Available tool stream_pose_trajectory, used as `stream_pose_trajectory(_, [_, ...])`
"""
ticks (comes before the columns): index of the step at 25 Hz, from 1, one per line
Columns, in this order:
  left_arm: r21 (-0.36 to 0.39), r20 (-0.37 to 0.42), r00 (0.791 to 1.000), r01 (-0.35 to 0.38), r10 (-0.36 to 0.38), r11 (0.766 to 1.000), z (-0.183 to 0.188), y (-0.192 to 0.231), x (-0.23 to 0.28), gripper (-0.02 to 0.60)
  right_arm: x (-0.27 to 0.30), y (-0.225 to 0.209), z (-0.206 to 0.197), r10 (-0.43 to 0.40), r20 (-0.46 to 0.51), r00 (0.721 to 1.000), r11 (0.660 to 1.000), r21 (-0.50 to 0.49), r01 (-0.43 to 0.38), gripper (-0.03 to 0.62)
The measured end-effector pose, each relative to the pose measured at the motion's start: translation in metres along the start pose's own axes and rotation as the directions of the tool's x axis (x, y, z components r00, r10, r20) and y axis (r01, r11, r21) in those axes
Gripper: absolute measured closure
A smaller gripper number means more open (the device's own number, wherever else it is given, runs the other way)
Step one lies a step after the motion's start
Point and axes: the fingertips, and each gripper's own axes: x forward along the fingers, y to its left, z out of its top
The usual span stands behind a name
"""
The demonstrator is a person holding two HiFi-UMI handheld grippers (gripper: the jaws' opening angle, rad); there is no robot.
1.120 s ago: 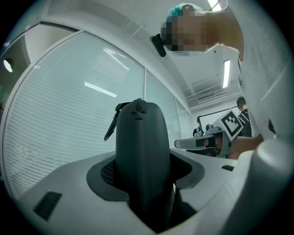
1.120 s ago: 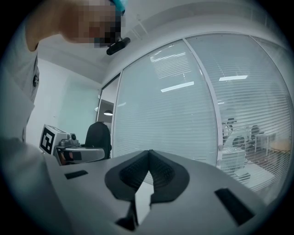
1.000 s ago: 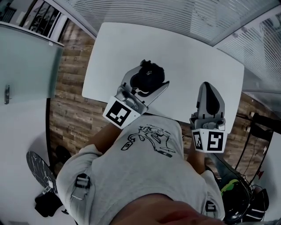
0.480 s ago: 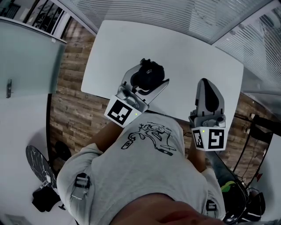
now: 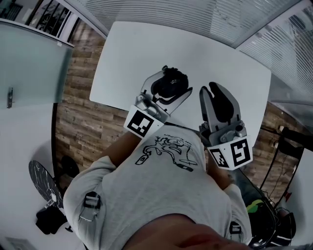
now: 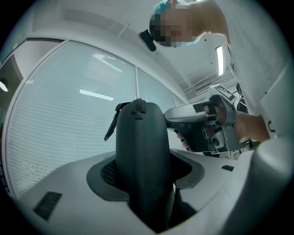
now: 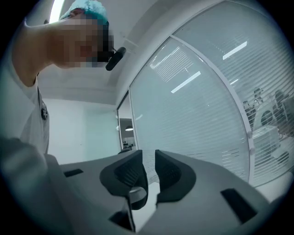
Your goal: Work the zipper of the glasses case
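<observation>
The black glasses case (image 5: 169, 84) is held above the white table (image 5: 137, 53), with my left gripper (image 5: 173, 83) shut on it. In the left gripper view the case (image 6: 140, 156) stands up between the jaws, its zipper end on top and the zipper pull (image 6: 110, 126) hanging on its left. My right gripper (image 5: 210, 90) is just right of the case, apart from it. Its jaws are opening and nothing is between them, as the right gripper view (image 7: 149, 172) shows. The left gripper view also catches the right gripper (image 6: 202, 128) behind the case.
The person's grey-shirted torso (image 5: 156, 195) fills the lower head view. Wooden floor (image 5: 78, 117) lies left of the table, beside a glass partition (image 5: 29, 73). Slatted blinds (image 5: 195, 14) run behind the table. Dark gear (image 5: 49, 219) sits on the floor at lower left.
My right gripper has swung left toward the case and its jaws have parted. The left gripper with the case has shifted slightly up and right.
</observation>
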Motion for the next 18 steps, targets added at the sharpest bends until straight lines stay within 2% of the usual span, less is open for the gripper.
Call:
stream_pose_trajectory(7, [0.060,0.003,1.000,0.019,-0.019,0.998,-0.010,-0.010,0.007,0.330,0.012,0.026,-0.002,0.101,-0.002,0.995,0.992,0.071,-0.101,0.465])
stream_pose_trajectory(13, [0.119,0.036,0.999,0.030,-0.034,0.992,-0.005,-0.007,0.019,0.330,0.028,0.025,-0.004,0.107,-0.020,0.994,0.990,0.090,-0.105,0.456])
stream_pose_trajectory(18, [0.139,0.040,0.999,0.029,-0.035,0.990,-0.009,-0.005,0.025,0.330,0.034,0.021,-0.011,0.101,-0.032,0.994,0.990,0.103,-0.097,0.462])
